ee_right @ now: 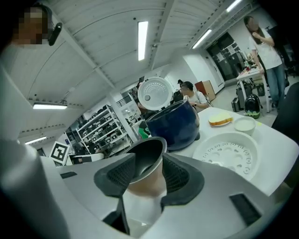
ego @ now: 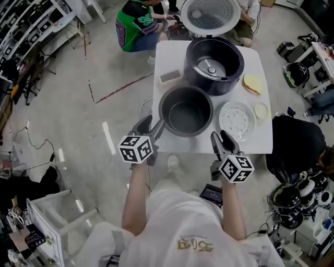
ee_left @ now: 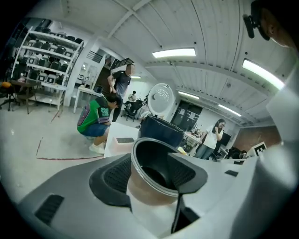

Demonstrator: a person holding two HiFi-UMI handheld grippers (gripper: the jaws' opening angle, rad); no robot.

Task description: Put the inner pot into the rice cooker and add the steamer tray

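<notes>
The dark metal inner pot stands empty on the near left part of the white table. Behind it is the dark rice cooker, its white lid raised and its well empty. The white perforated steamer tray lies flat to the pot's right. My left gripper is open just off the pot's near left rim. My right gripper is open at the table's front edge, between pot and tray. Both gripper views frame the pot between spread pads, which do not press on it.
A yellow piece, a small white cup and a grey block also lie on the table. A person in green crouches beyond the far left corner. Black bags crowd the right side.
</notes>
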